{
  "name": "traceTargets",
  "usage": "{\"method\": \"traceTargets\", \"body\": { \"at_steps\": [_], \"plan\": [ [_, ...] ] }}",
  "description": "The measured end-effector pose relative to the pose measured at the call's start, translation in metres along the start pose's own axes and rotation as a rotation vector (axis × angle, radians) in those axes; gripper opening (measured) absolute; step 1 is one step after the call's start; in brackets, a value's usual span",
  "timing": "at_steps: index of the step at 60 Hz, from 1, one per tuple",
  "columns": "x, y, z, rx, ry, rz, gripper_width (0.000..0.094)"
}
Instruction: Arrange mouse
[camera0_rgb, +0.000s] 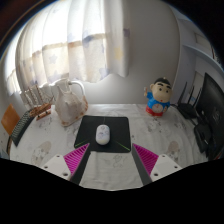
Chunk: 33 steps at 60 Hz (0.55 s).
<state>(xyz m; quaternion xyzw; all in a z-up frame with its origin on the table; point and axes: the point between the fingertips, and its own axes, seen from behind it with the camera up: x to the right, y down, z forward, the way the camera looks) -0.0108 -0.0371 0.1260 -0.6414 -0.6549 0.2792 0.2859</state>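
A white mouse (103, 133) lies on a black mouse pad (106, 132) on the patterned tablecloth, just ahead of my fingers and slightly left of the middle between them. My gripper (110, 158) is open and empty. Its two fingers, with magenta pads (76, 157), stand wide apart on either side of the mouse pad's near edge. Nothing is between them but tablecloth.
A white bag-like object (67, 101) stands beyond the pad to the left. A cartoon figurine (158, 99) stands at the far right. A wooden rack (38, 104) and an orange thing (12, 121) are at the left. Dark chairs (205, 110) are right. Curtains hang behind.
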Motion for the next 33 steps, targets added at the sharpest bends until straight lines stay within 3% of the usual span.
{"method": "traceTargets", "body": {
  "at_steps": [13,33],
  "plan": [
    [0.034,0.045,-0.12,-0.051,0.069,-0.013,0.0849],
    [0.044,0.083,-0.154,-0.071,0.092,-0.009,0.0851]
  ]
}}
